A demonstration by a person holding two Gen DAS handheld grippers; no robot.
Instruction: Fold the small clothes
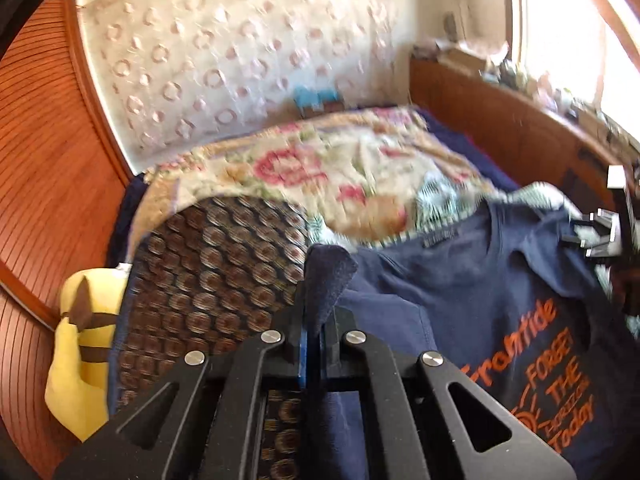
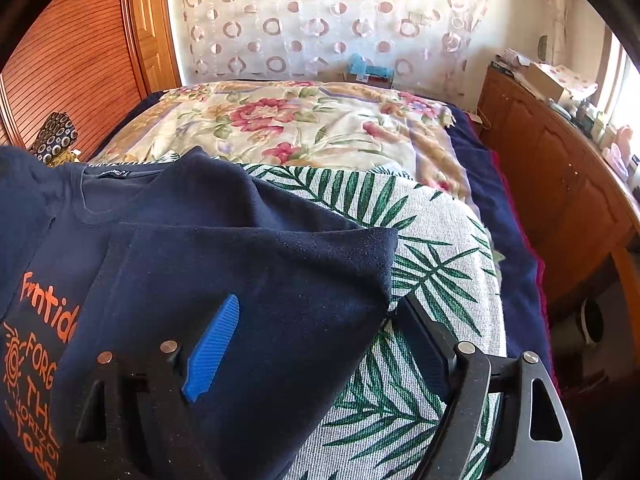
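A navy T-shirt (image 1: 460, 292) with orange lettering lies front-up on the bed, over a white cloth printed with green palm leaves (image 2: 420, 248). My left gripper (image 1: 318, 320) is shut on a flap of the shirt's navy fabric, which sticks up above the fingertips. In the right wrist view, a folded-over part of the T-shirt (image 2: 240, 248) lies across the shirt's body. My right gripper (image 2: 316, 332) stands open over it. Its blue-padded finger (image 2: 212, 348) rests on the fabric, and the other finger is off the shirt's edge, over the leaf cloth.
A floral bedspread (image 2: 300, 120) covers the far bed. A cushion with a ring pattern (image 1: 224, 264) and a yellow plush toy (image 1: 80, 360) sit at the left. A wooden wardrobe (image 2: 80, 60) stands at the left, and a cluttered wooden dresser (image 2: 552, 168) runs along the right.
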